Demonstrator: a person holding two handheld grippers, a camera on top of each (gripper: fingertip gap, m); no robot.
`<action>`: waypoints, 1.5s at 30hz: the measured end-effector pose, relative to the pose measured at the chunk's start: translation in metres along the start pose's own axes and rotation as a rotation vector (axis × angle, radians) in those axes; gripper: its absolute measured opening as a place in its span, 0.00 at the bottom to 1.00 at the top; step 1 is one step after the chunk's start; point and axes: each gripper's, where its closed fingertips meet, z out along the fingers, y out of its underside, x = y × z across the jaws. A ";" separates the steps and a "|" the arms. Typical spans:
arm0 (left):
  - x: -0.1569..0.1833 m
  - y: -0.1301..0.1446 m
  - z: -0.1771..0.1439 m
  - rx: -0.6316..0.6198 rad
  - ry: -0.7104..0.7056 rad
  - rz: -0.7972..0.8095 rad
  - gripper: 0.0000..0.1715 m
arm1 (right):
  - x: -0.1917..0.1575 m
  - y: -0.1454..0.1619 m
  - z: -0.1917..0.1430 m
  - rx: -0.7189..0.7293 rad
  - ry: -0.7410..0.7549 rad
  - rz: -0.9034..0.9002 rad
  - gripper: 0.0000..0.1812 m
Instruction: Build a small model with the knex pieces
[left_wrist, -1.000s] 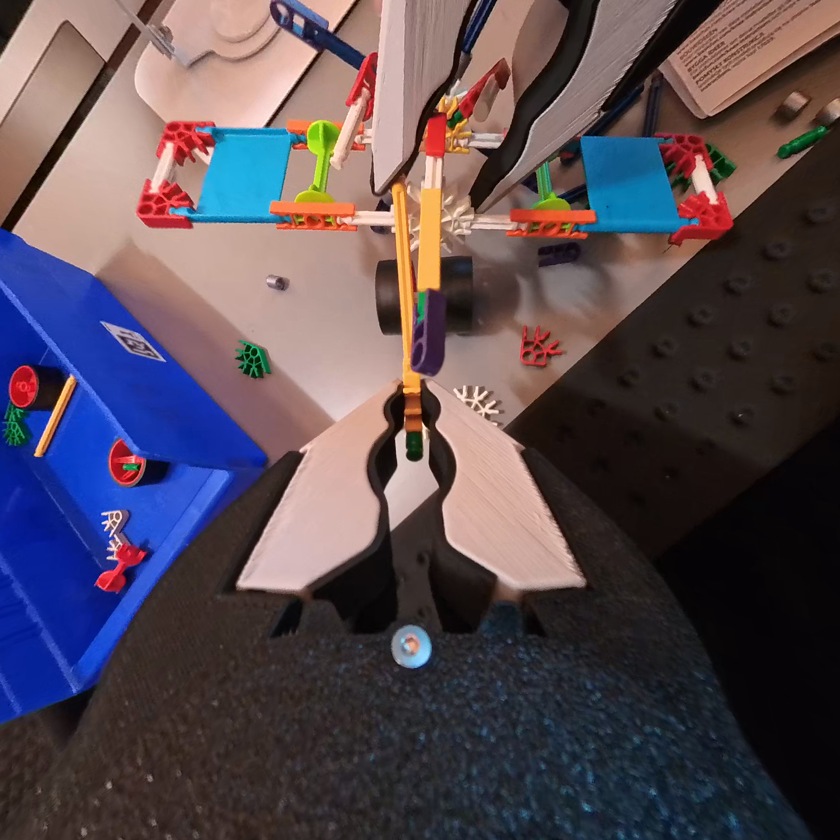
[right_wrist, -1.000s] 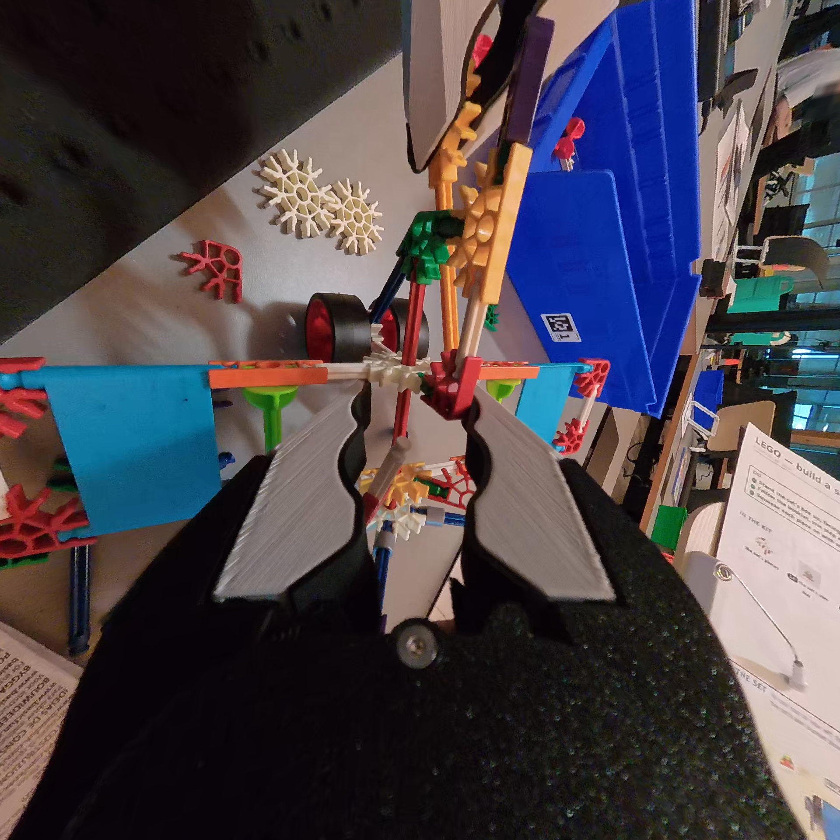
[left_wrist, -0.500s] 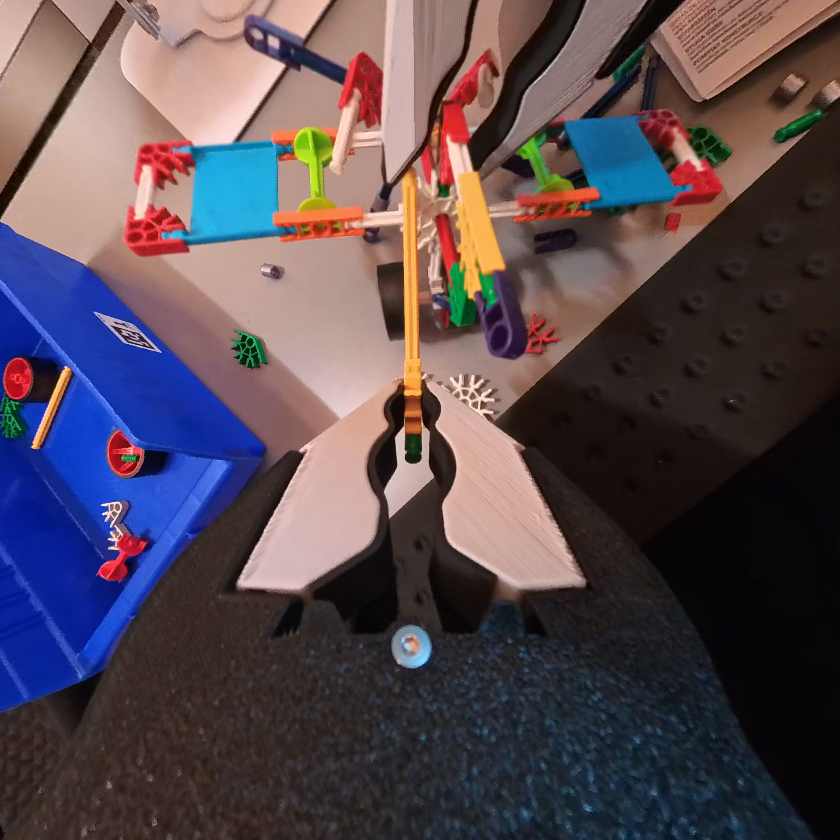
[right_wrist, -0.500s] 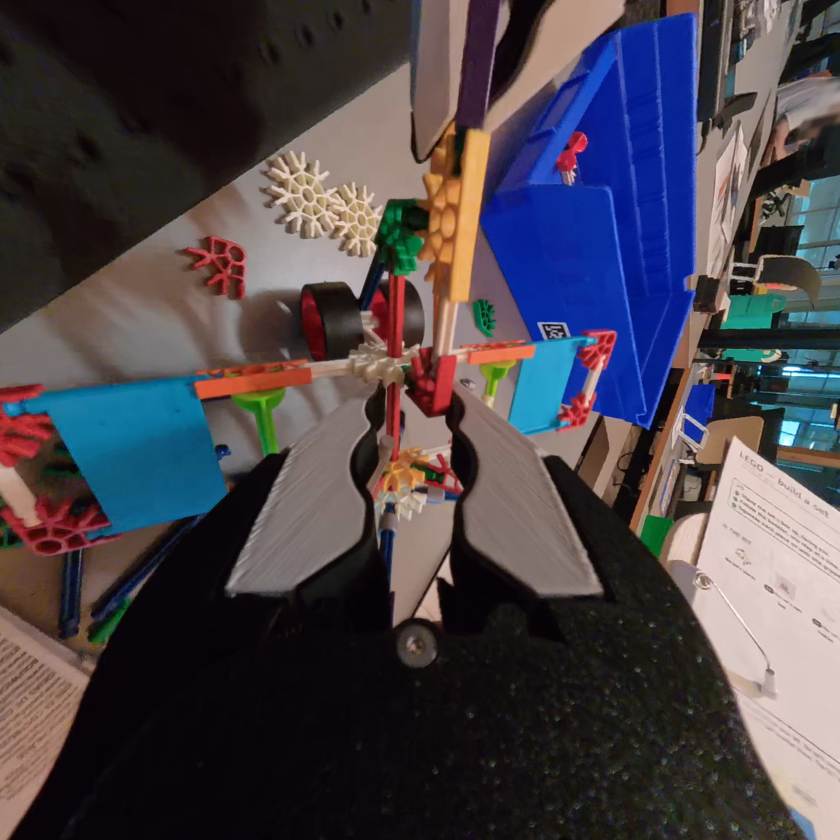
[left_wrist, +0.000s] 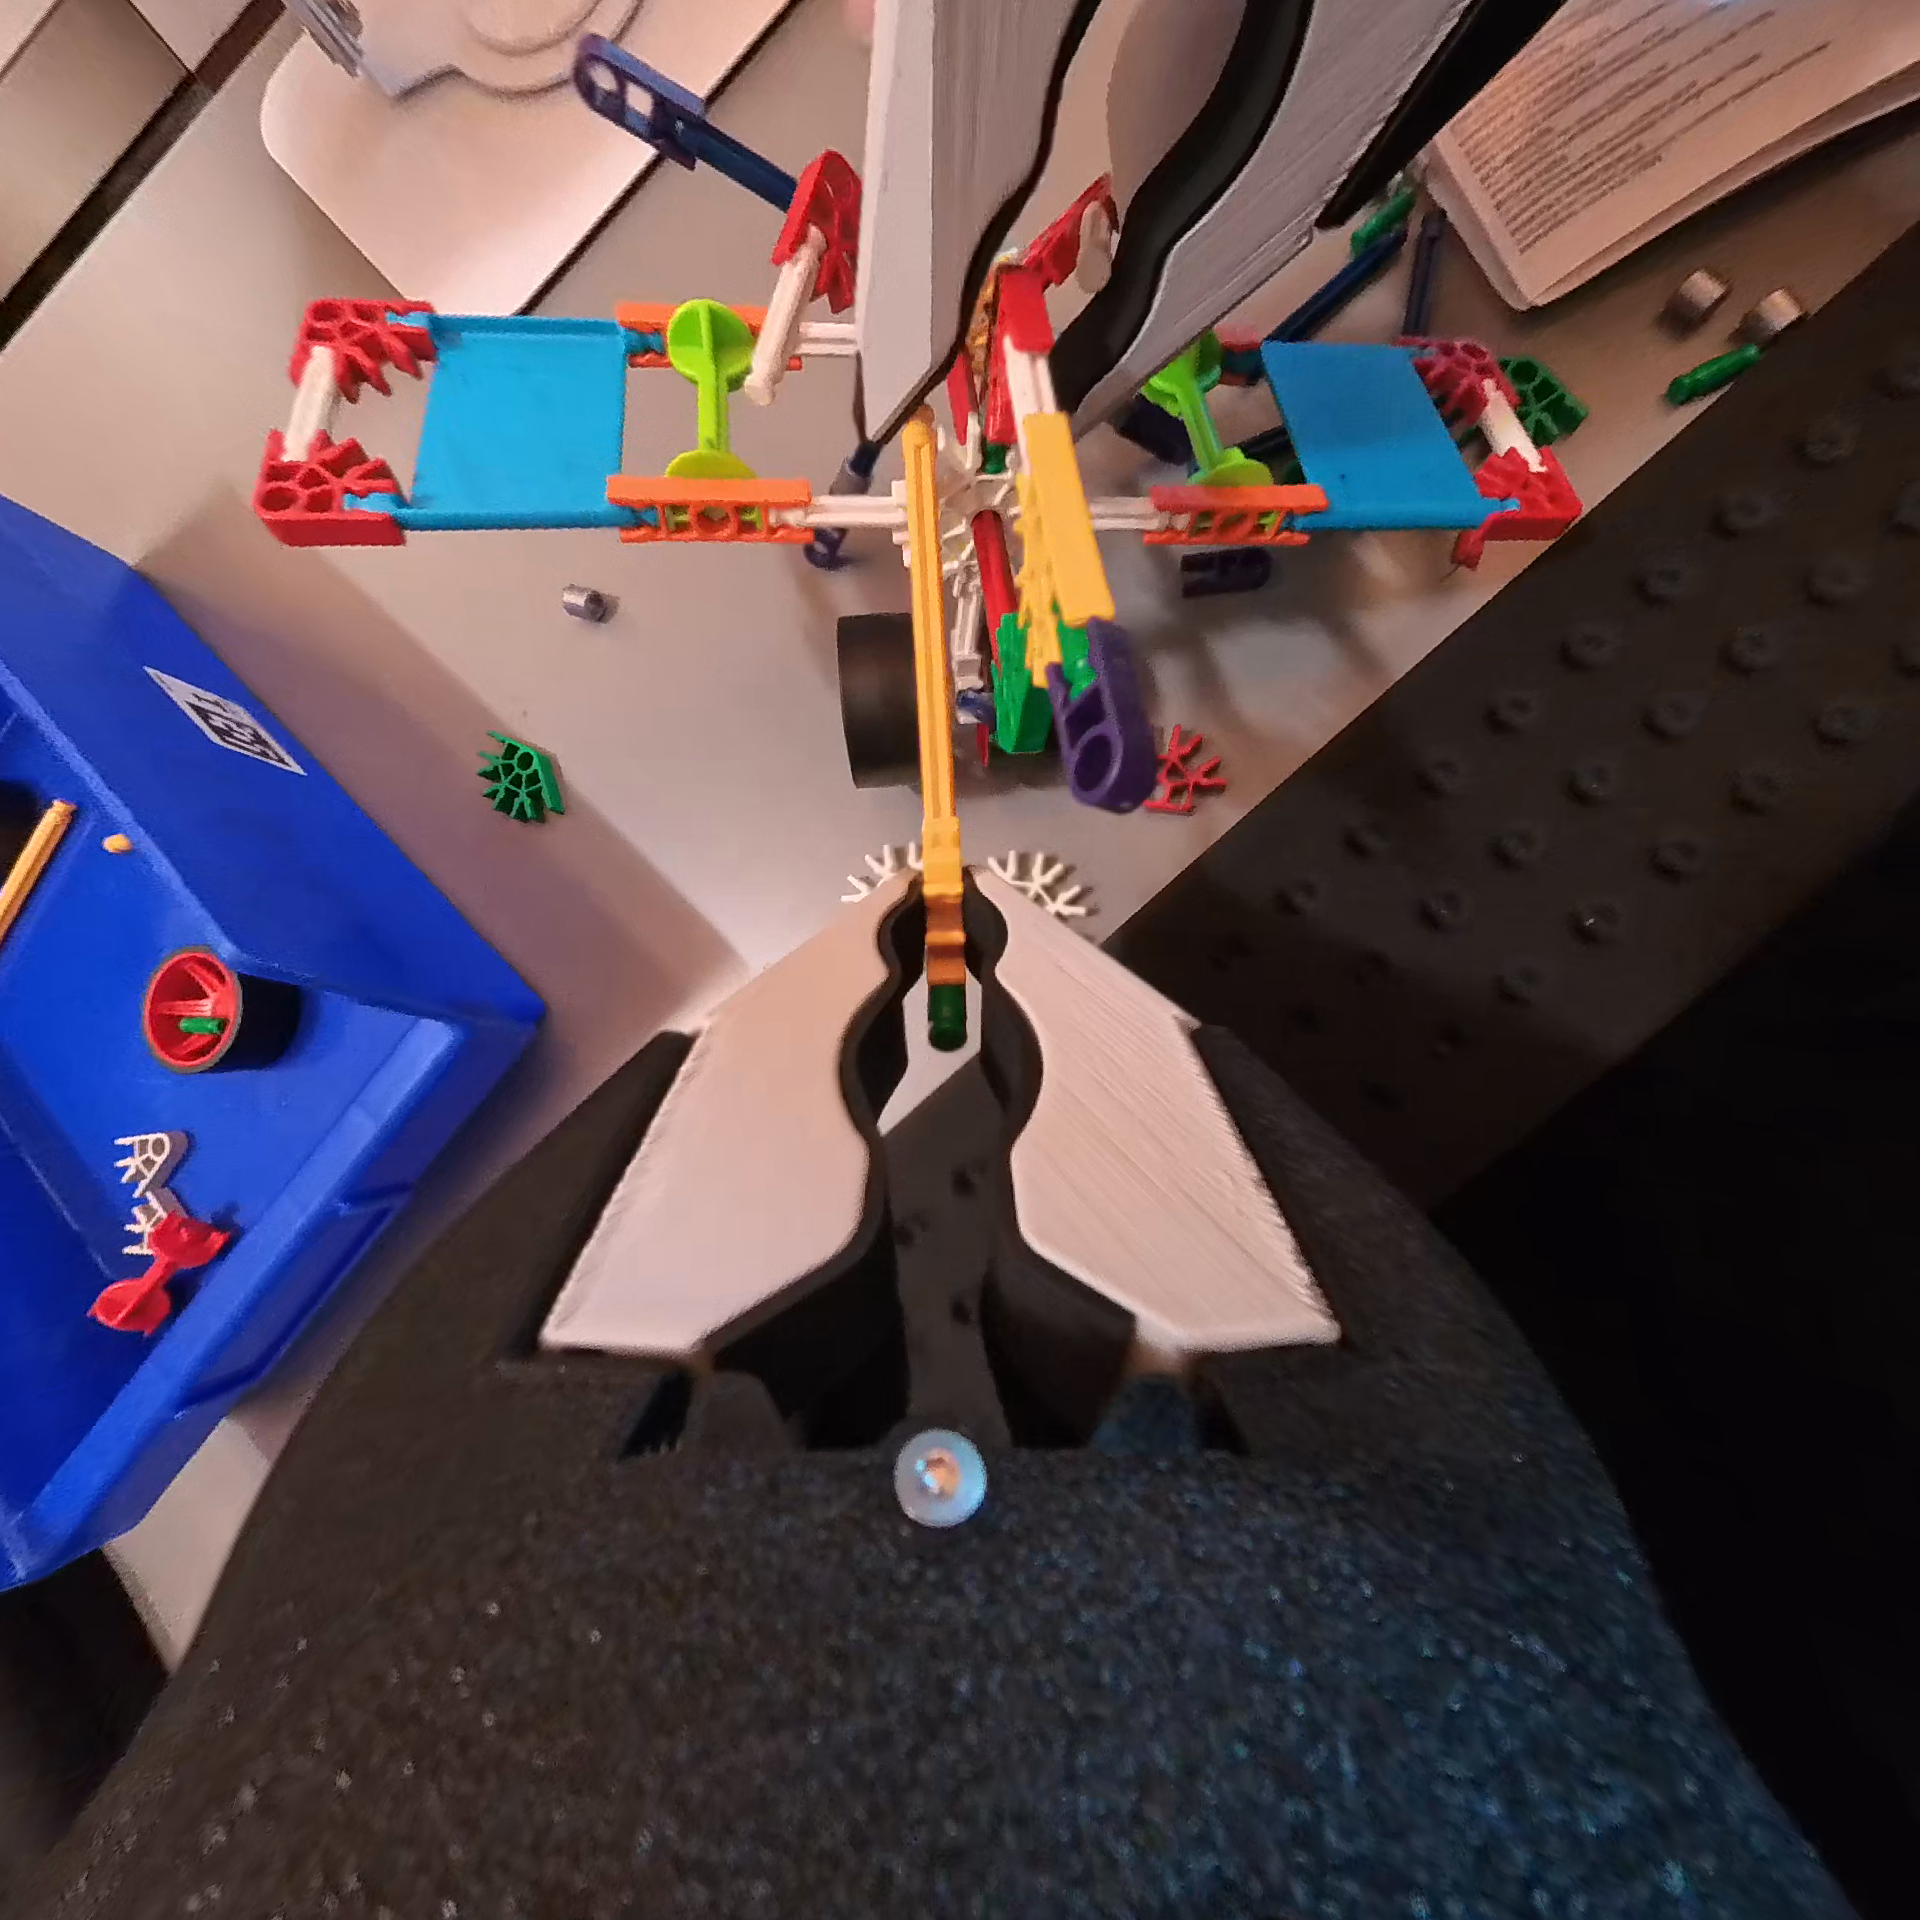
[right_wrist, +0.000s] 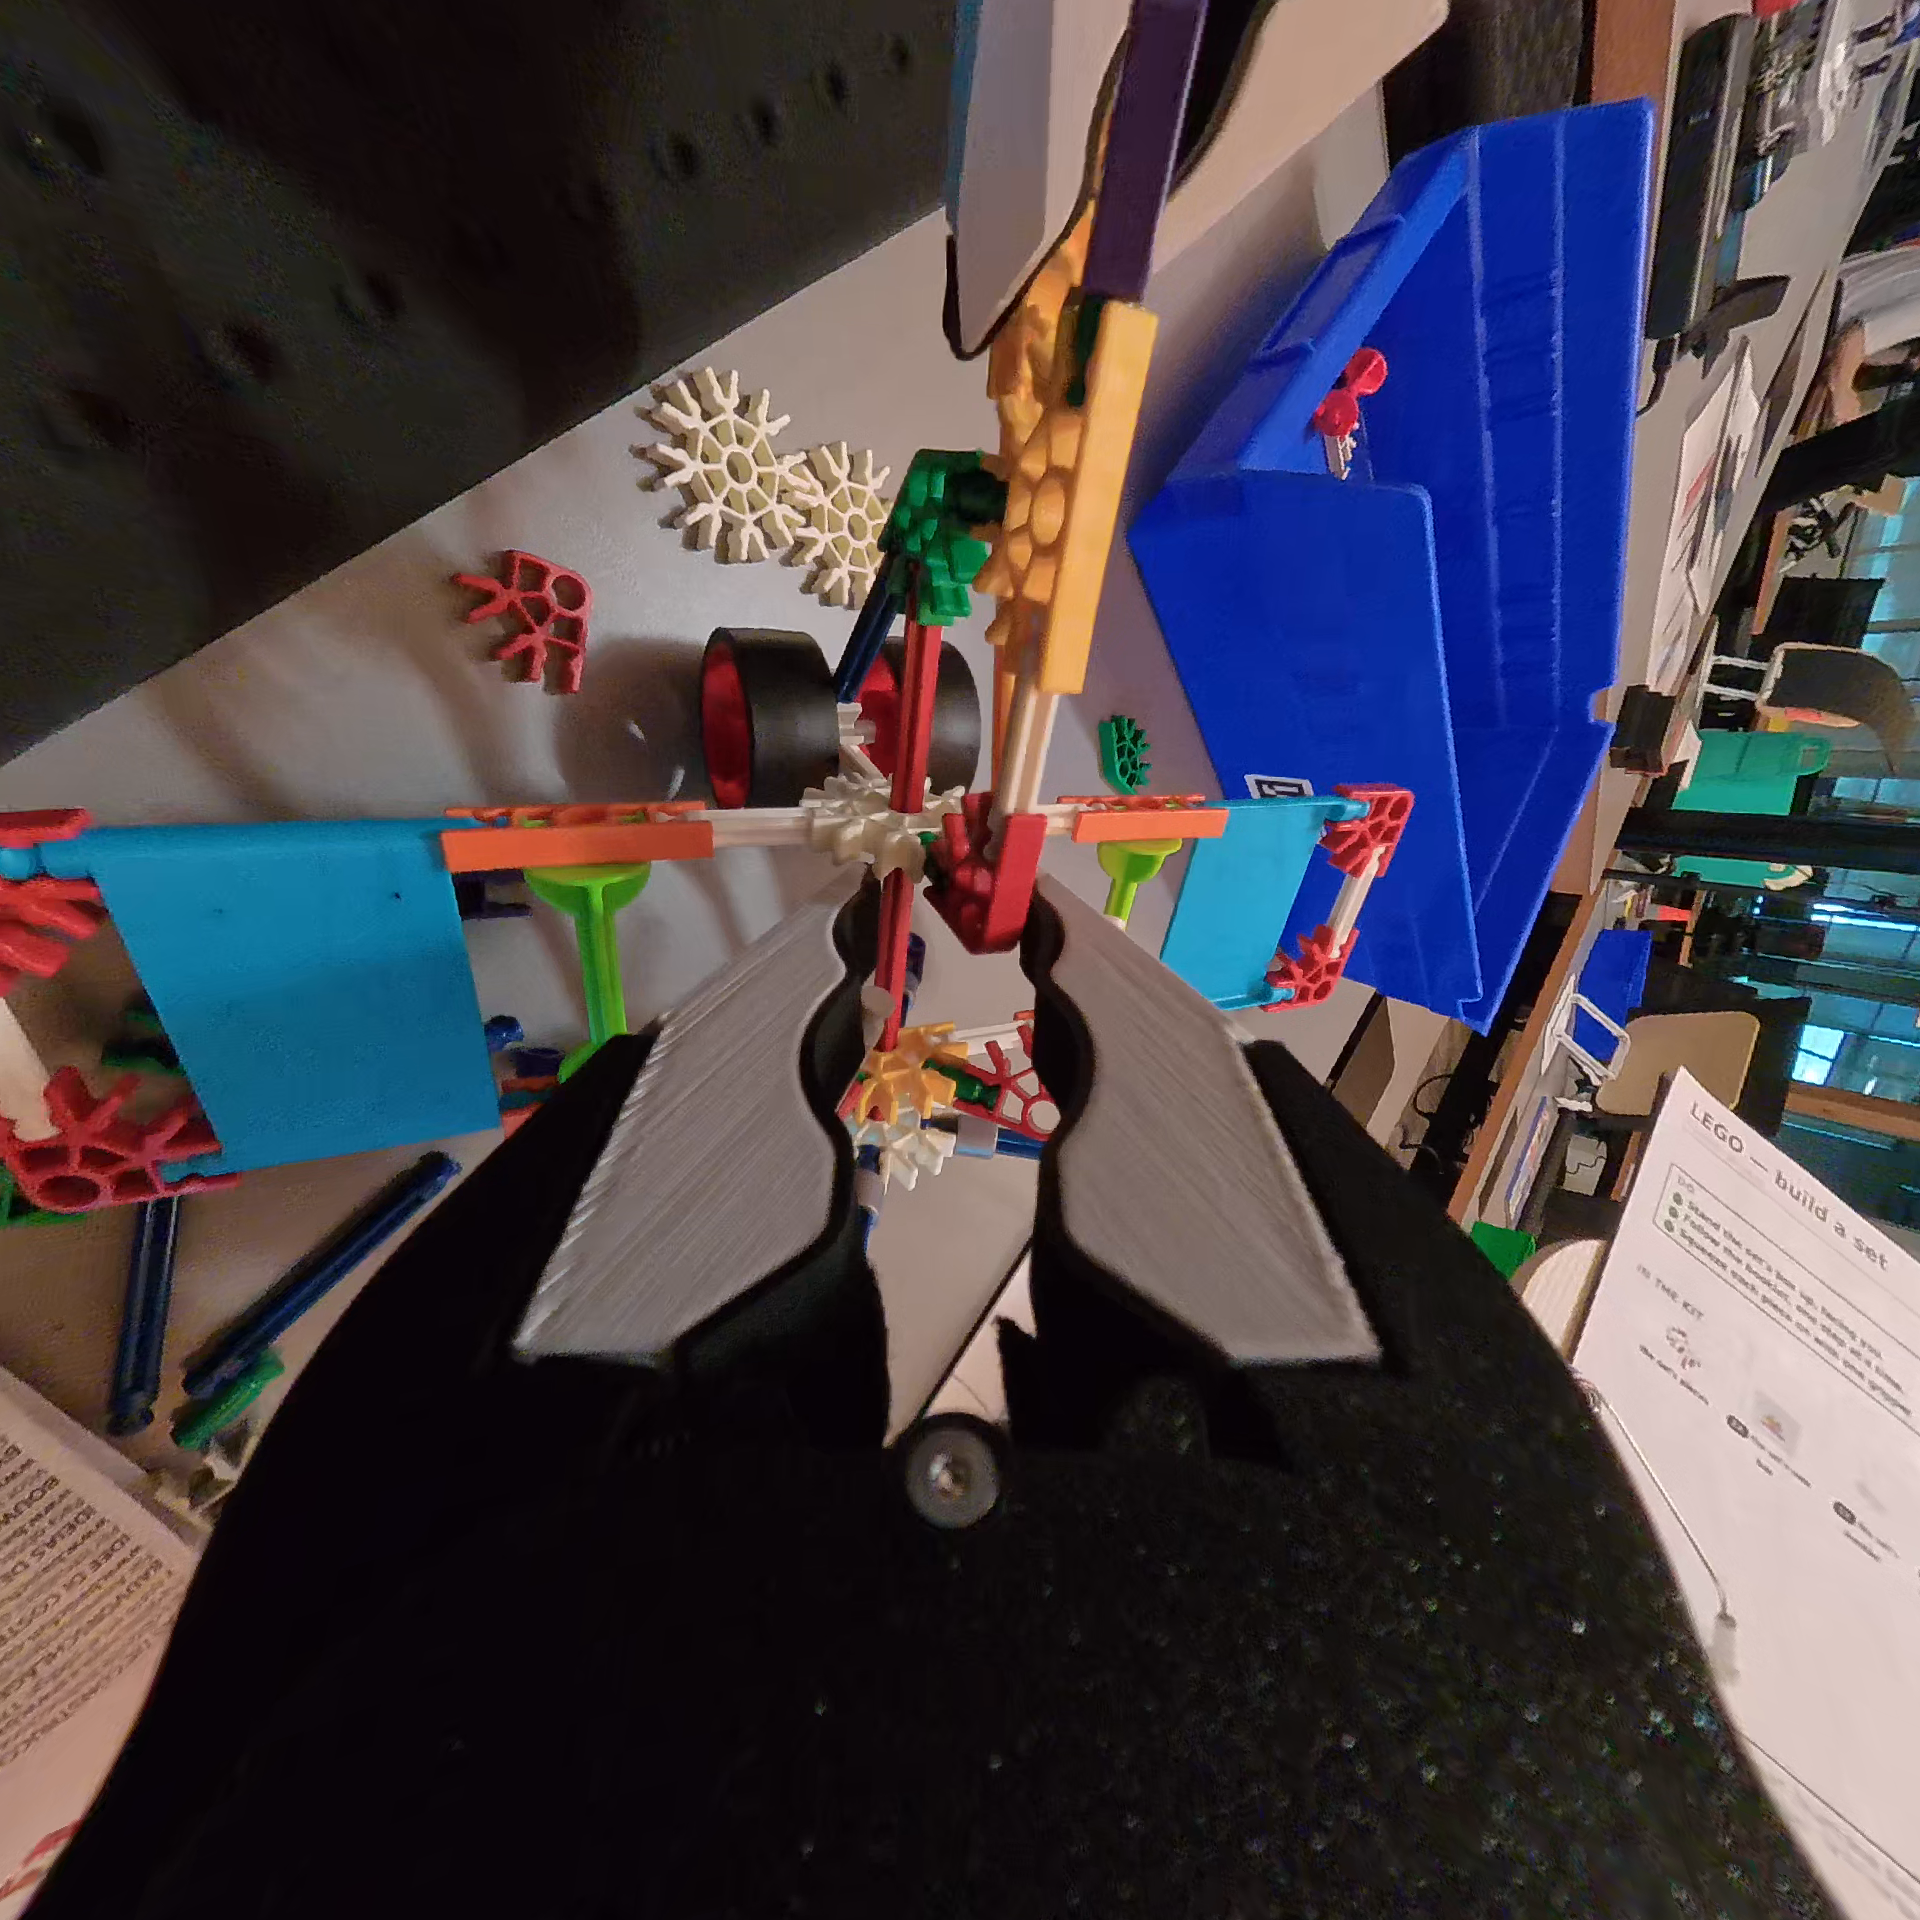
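A rod-and-connector toy model (left_wrist: 935, 499) with two light-blue panels (left_wrist: 520, 416) hangs between both grippers above the grey table. My left gripper (left_wrist: 940, 904) is shut on the orange connector (left_wrist: 943, 925) at the end of a long yellow rod (left_wrist: 927, 623). A yellow bar with a purple piece (left_wrist: 1101, 727) hangs just right of that rod. My right gripper (right_wrist: 945, 914) is shut on the model's hub, on the red connector (right_wrist: 982, 883) and the red rod (right_wrist: 904, 935). Each gripper shows in the other's view, reaching in from the top.
A blue bin (left_wrist: 260, 935) with loose parts stands at the left, also in the right wrist view (right_wrist: 1403, 675). Under the model lie a black wheel (right_wrist: 769, 717), white snowflake connectors (right_wrist: 738, 468), a red connector (right_wrist: 530, 618) and a green connector (left_wrist: 520, 774). A black studded mat (left_wrist: 1558, 831), blue rods (right_wrist: 312, 1278) and printed sheets (right_wrist: 1766, 1351) lie around. Spacing between my two grippers at the tips: around 9 cm.
The yellow bar with the purple piece has swung away from the yellow rod to the right. The right gripper's jaws have closed in on the hub. The model has shifted slightly.
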 end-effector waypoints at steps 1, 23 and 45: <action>-0.001 0.000 0.000 0.001 -0.004 0.003 0.03 | 0.000 0.000 0.000 -0.002 -0.001 -0.002 0.14; 0.009 0.006 0.002 0.054 0.086 -0.084 0.03 | -0.005 -0.004 0.001 -0.021 -0.122 -0.001 0.11; 0.011 0.006 0.000 0.087 0.161 -0.144 0.03 | 0.002 -0.010 -0.005 0.107 -0.070 0.091 0.08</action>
